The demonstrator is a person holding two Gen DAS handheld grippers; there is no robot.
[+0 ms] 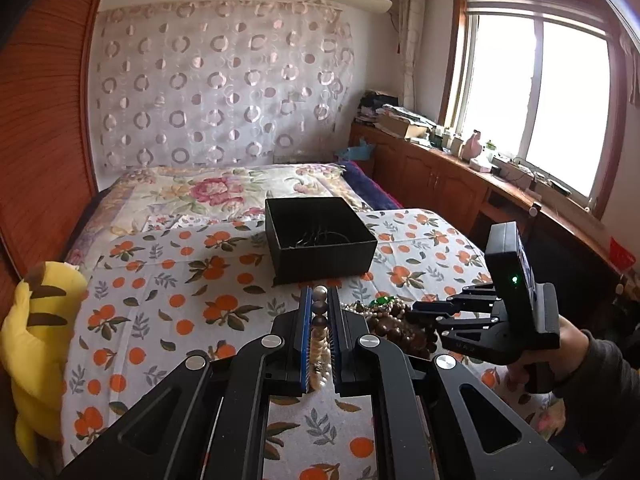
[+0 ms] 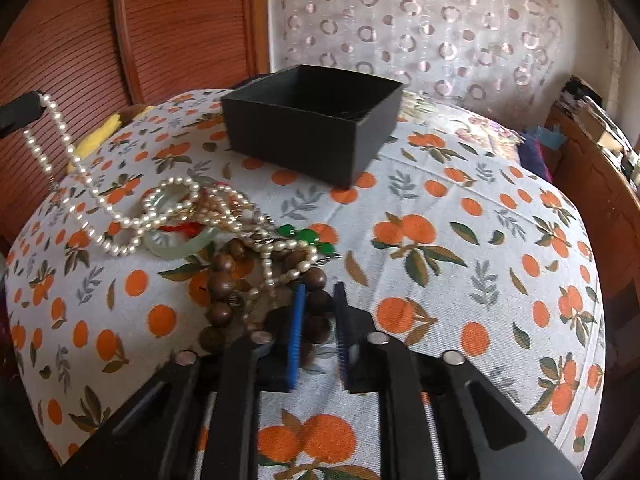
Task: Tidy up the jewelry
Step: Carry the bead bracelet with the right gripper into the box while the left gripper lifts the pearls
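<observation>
My left gripper (image 1: 320, 300) is shut on a pearl necklace (image 1: 320, 344). In the right wrist view the necklace (image 2: 60, 148) hangs from the left gripper's tip at the left edge, its tail trailing onto the jewelry pile (image 2: 224, 220). The pile holds pearl strands, a pale jade bangle (image 2: 180, 244), green stones (image 2: 306, 236) and brown wooden beads (image 2: 222, 276). My right gripper (image 2: 318, 292) is around the wooden beads (image 2: 318, 300), its jaws narrowly apart. An open black box (image 1: 320, 236) stands beyond the pile, with a dark thin chain inside; it shows in the right wrist view (image 2: 312, 124) too.
Everything lies on an orange-print cloth (image 2: 440, 220) over a bed. A yellow plush toy (image 1: 36, 328) sits at the bed's left edge. A wooden cabinet (image 1: 460, 176) with clutter runs under the window at right. A wooden wardrobe (image 2: 120, 32) stands behind.
</observation>
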